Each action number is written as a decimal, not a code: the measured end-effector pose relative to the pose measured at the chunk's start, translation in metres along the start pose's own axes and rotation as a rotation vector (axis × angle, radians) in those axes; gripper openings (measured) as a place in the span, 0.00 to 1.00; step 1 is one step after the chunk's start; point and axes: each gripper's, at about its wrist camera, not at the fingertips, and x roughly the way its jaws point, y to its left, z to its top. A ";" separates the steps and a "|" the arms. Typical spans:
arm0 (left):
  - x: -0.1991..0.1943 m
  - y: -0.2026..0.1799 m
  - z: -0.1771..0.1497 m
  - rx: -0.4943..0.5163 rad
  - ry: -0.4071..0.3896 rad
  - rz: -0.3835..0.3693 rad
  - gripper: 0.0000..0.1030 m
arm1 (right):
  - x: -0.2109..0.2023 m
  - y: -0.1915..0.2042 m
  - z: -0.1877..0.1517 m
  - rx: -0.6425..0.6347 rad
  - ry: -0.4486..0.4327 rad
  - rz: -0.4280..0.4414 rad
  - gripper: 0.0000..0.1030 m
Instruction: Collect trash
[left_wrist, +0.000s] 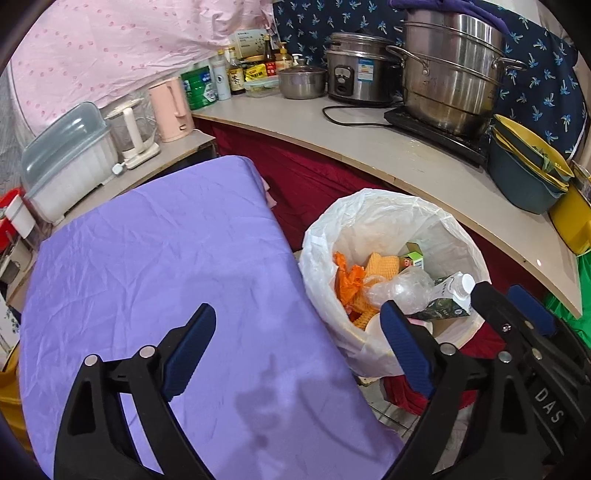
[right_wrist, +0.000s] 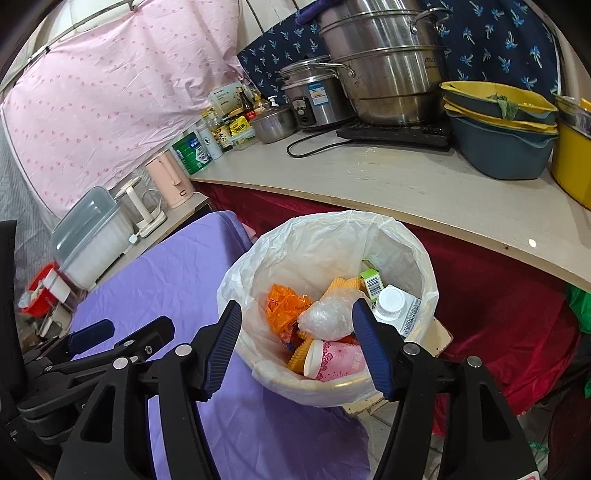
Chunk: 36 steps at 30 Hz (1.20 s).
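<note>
A trash bin lined with a white plastic bag (left_wrist: 325, 236) (right_wrist: 295, 236) stands beside a purple-covered table (left_wrist: 155, 258) (right_wrist: 166, 280). Inside it lie an orange wrapper (right_wrist: 284, 306), crumpled clear plastic (right_wrist: 325, 317), a pink paper cup (right_wrist: 336, 363), a white-capped carton (right_wrist: 393, 302) and a green box (right_wrist: 371, 278). My left gripper (left_wrist: 299, 350) is open and empty above the table's edge next to the bin. My right gripper (right_wrist: 299, 343) is open and empty just above the bin's near rim; it also shows at the right of the left wrist view (left_wrist: 517, 306).
A curved counter (left_wrist: 369, 140) (right_wrist: 406, 184) behind the bin holds steel pots (left_wrist: 447, 62), a rice cooker (left_wrist: 358, 70), stacked basins (left_wrist: 528, 166), bottles and a cable. A dish box (left_wrist: 66, 162) and pink kettle (left_wrist: 170, 107) stand at the left. Red cloth hangs under the counter.
</note>
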 end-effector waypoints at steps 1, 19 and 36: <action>-0.002 0.001 -0.003 -0.002 0.002 0.005 0.84 | -0.002 0.001 -0.001 -0.009 -0.001 -0.002 0.62; -0.038 0.017 -0.044 -0.036 0.005 0.062 0.91 | -0.039 0.010 -0.032 -0.073 0.018 -0.031 0.83; -0.048 0.017 -0.075 -0.052 0.014 0.105 0.92 | -0.050 0.006 -0.059 -0.136 0.052 -0.056 0.94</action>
